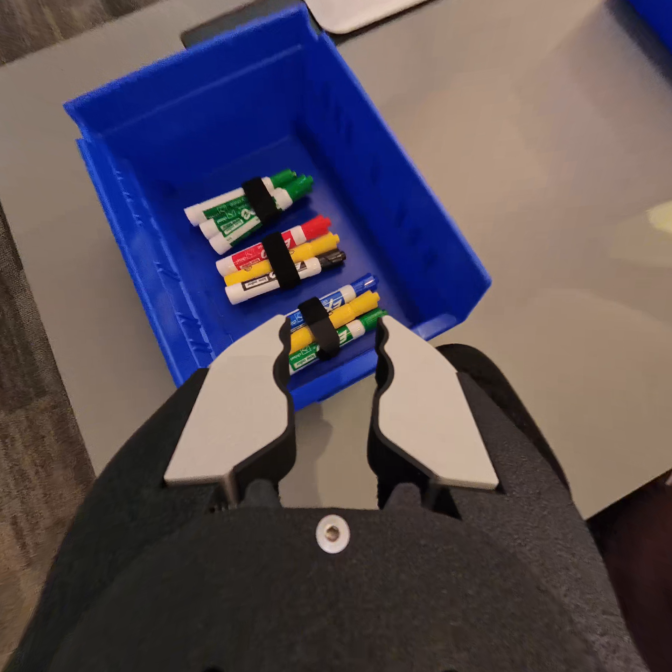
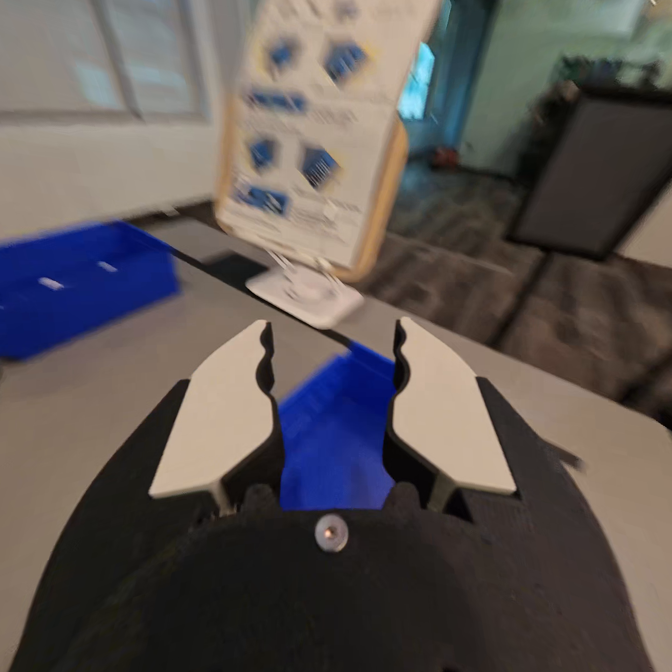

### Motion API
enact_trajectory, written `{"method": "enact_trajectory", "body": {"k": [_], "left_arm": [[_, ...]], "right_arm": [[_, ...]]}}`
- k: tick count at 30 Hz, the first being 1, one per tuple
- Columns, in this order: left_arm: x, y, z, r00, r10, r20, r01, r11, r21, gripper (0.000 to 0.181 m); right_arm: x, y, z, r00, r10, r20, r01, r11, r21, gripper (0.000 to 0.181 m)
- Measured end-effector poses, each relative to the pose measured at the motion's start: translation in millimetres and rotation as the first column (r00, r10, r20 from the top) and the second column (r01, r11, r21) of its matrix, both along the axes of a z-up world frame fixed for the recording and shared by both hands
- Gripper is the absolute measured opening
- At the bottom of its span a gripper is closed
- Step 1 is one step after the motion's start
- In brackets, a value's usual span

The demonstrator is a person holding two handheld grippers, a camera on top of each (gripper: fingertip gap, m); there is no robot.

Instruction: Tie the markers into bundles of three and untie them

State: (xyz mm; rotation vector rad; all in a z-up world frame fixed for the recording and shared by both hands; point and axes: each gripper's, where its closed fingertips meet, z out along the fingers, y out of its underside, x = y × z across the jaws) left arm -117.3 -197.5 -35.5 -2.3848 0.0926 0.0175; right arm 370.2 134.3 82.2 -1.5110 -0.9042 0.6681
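Note:
A blue bin (image 1: pixel 400 203) on the grey table holds three marker bundles, each tied with a black strap. The far bundle (image 1: pixel 232 214) is all green. The middle bundle (image 1: pixel 254 269) is red, yellow and black. The near bundle (image 1: pixel 349 312) is blue, yellow and green, with its strap (image 1: pixel 318 327) across it. My left gripper (image 1: pixel 331 320) is open and hovers over the bin's near end, its fingertips on either side of the near bundle, not touching it. My right gripper (image 2: pixel 332 323) is open and empty above another blue bin (image 2: pixel 334 436).
In the blurred right wrist view, a framed sign on a white stand (image 2: pixel 309 145) is at the table's far edge. A blue bin (image 2: pixel 80 283) sits at left. A dark cabinet (image 2: pixel 596 174) stands beyond on the carpet. A blue object (image 1: pixel 654 22) shows at the left wrist view's top right corner. Across from one pair of fingers to the other is roughly 60 cm. The blue object (image 1: pixel 654 22) sits 25 cm or so from the ends of my right fingers.

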Motion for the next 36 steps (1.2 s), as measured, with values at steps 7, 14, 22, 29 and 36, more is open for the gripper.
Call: {"method": "enact_trajectory", "body": {"k": [7, 14, 22, 29, 36], "left_arm": [[-3.1, 15.5, -44.0, 0.996, -0.080, -0.032, 0.072, 0.980, -0.188, 0.041], [-7.6, 17.5, -65.3, 0.999, 0.013, 0.043, 0.001, 0.950, -0.312, 0.038], [-8.0, 16.6, -82.6, 0.986, 0.165, 0.017, -0.138, 0.876, -0.461, 0.036], [-5.8, 17.7, -98.0, 0.981, 0.194, -0.023, -0.174, 0.818, -0.548, 0.036], [-8.1, 22.9, -109.6, 0.975, 0.219, -0.043, -0.203, 0.787, -0.583, 0.035]], "right_arm": [[-63.8, -58.1, 40.4, 0.887, 0.376, -0.268, -0.360, 0.927, 0.108, 0.080], [-90.6, -67.3, 60.3, 0.839, 0.441, -0.318, -0.411, 0.897, 0.160, 0.074], [-91.4, -61.6, 77.5, 0.845, 0.409, -0.345, -0.341, 0.909, 0.241, 0.069], [-86.0, -51.2, 65.4, 0.842, 0.395, -0.368, -0.344, 0.918, 0.197, 0.065], [-80.1, -47.2, 60.9, 0.831, 0.403, -0.382, -0.366, 0.915, 0.169, 0.059]]}}
